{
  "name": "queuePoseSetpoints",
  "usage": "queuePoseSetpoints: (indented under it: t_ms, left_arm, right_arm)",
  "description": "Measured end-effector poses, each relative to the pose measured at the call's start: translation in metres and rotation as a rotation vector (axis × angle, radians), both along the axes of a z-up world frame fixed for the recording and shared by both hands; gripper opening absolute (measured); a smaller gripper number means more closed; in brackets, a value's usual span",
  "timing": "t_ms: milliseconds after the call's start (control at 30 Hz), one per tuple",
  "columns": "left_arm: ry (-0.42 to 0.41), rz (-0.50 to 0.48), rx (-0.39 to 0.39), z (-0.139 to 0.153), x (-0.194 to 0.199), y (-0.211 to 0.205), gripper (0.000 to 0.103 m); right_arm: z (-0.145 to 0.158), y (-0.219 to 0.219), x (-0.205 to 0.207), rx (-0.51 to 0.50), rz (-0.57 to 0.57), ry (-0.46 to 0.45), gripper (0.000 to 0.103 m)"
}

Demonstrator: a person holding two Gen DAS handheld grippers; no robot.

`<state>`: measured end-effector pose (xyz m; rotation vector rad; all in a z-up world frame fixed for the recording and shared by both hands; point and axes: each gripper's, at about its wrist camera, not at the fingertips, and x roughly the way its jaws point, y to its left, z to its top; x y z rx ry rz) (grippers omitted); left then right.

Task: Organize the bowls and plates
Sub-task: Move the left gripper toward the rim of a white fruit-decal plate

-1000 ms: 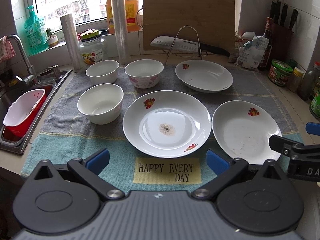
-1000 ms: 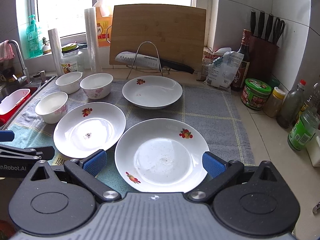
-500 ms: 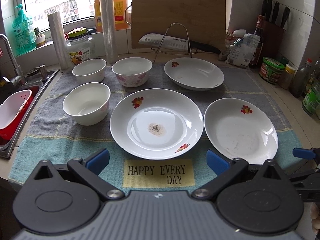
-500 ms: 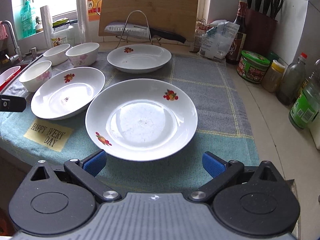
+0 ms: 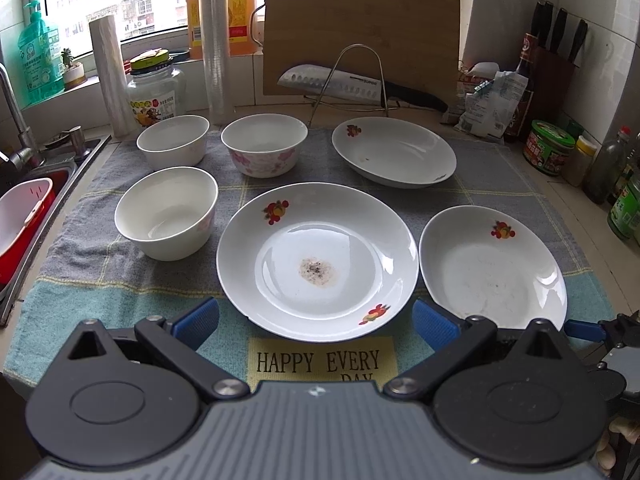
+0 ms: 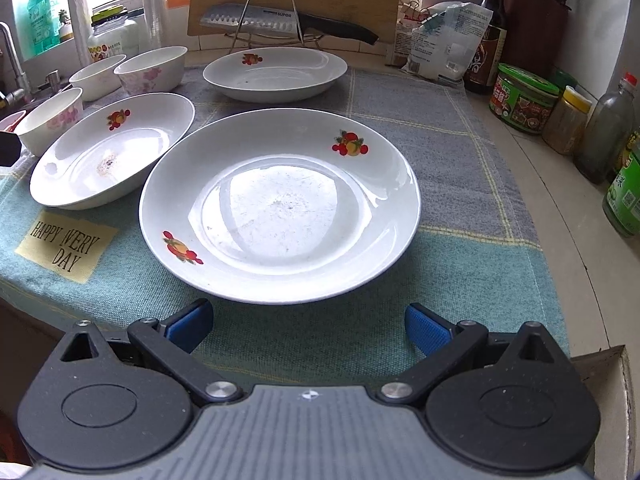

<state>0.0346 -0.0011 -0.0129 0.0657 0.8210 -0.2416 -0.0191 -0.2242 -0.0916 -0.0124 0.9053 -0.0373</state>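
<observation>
1. White crockery is spread on a grey and teal cloth [image 5: 100, 280]: three plates and three bowls, all separate, none stacked yet.
2. The right gripper [image 6: 308, 322] is held low at the counter edge with its blue fingers [image 6: 426, 326] spread wide, empty, just short of the near rim of the right plate [image 6: 280, 204].
3. The left gripper [image 5: 314, 320] is likewise wide open and holds nothing; it faces the stained plate [image 5: 318, 260], whose near rim lies between its fingers.
4. The far plate [image 5: 394, 152] sits behind these two, near the knife rack [image 5: 348, 80]; the bowls [image 5: 168, 212] are grouped to the left, beside the sink [image 5: 24, 216].
5. The step in hand is judged to be a grasp of the right plate's near rim.
6. One finger should be slid under the rim and one over it, with the cloth kept out of the bite.
7. The rim should be pinched squarely and deeply, since glazed ware is likely slippery.
8. The plate should be lifted level and set centred on the stained plate, which lies just beside it.
</observation>
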Motion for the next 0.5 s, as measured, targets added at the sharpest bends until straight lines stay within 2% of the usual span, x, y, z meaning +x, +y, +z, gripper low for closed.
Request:
queuePoseSetpoints:
  t_ms: [200, 367, 500]
  left_arm:
    - [-0.002, -0.057, 0.007, -0.004, 0.016, -0.009, 0.102]
    - [-0.021, -0.143, 0.019, -0.003, 0.029, -0.021, 0.102]
    - [-0.029, -0.221, -0.007, -0.001, 0.040, -0.030, 0.102]
  right_arm:
    - [-0.004, -0.001, 0.008, 0.014, 0.025, -0.022, 0.103]
    - [-0.006, -0.003, 0.011, 0.014, 0.057, -0.045, 0.103]
    - [-0.007, -0.004, 0.010, 0.017, 0.065, -0.055, 0.103]
